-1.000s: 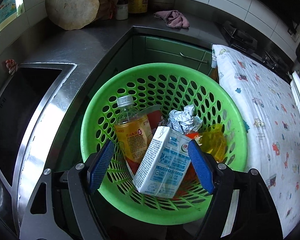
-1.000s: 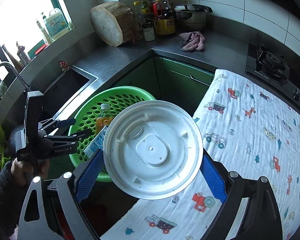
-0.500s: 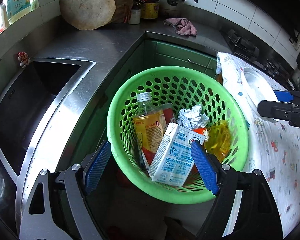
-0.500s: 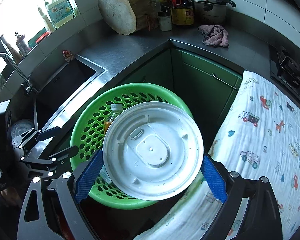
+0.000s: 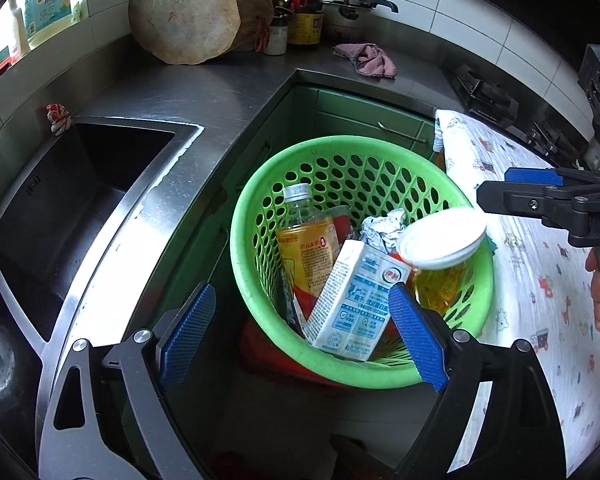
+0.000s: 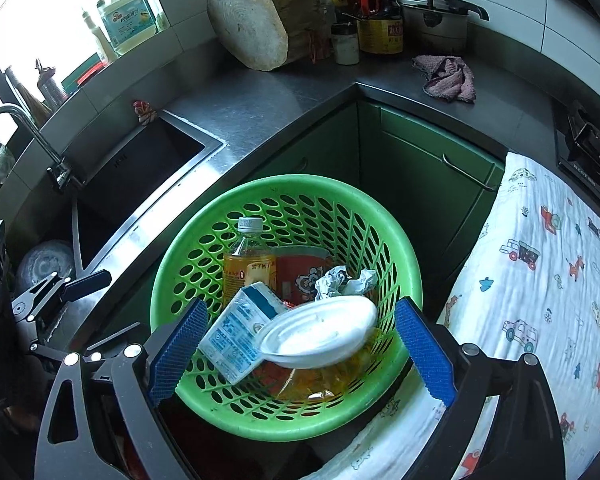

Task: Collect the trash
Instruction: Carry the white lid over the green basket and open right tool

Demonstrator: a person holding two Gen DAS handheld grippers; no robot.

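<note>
Inside green basket (image 6: 396, 248): 1 bottle (image 6: 247, 264), 1 milk carton (image 6: 236, 332), 1 foil wad (image 6: 340, 280), 1 white lid (image 6: 320, 332) tilted over yellow wrapper (image 5: 440, 284). Left tongs (image 5: 300, 324) just widening, nothing between, angled down. Right tongs (image 6: 300, 344) apart above lid, angled down.

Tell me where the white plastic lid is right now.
In both wrist views the white plastic lid lies tilted inside the green basket, on its cloth-side half, resting over the milk carton and the yellow bag.
</note>
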